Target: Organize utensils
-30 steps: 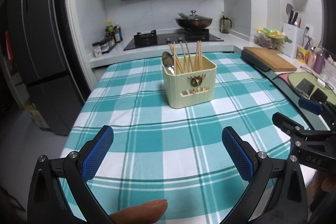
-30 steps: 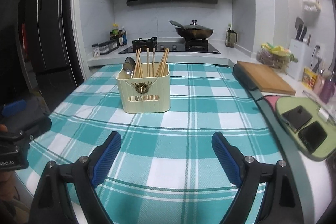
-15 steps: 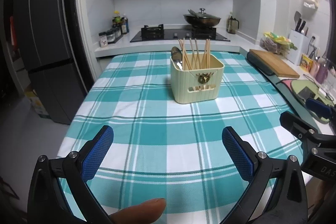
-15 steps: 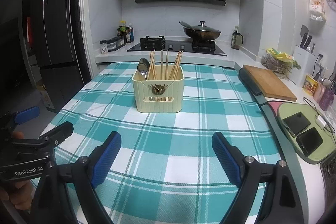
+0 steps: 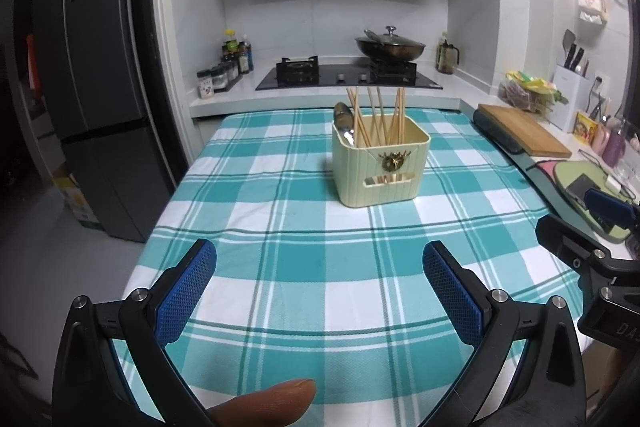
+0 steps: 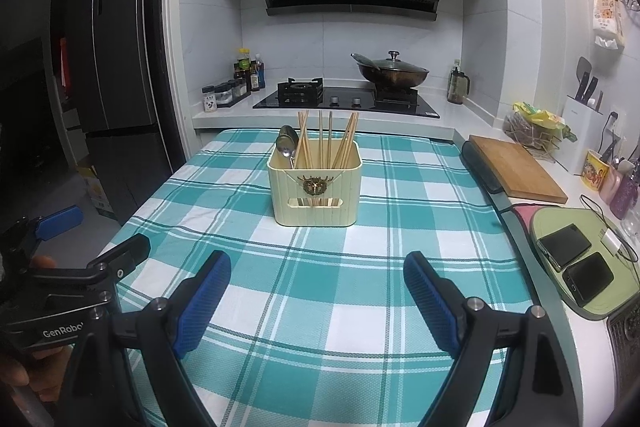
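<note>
A cream utensil holder (image 5: 381, 167) (image 6: 316, 185) stands mid-table on the teal checked cloth. Several wooden chopsticks (image 5: 376, 117) (image 6: 326, 139) and a metal spoon (image 5: 345, 119) (image 6: 287, 143) stand upright in it. My left gripper (image 5: 319, 291) is open and empty, held above the near part of the table, well short of the holder. My right gripper (image 6: 317, 303) is open and empty too, beside it to the right. Each gripper shows at the edge of the other's view.
A wooden cutting board (image 6: 516, 167) lies on the counter at the right. Two phones (image 6: 576, 263) rest on a green mat. A stove with a lidded wok (image 6: 390, 71) is behind the table. A dark fridge (image 5: 92, 99) stands at the left.
Both grippers have pulled back and risen from the table; the holder looks farther away and more of the kitchen shows. Both stay open and empty.
</note>
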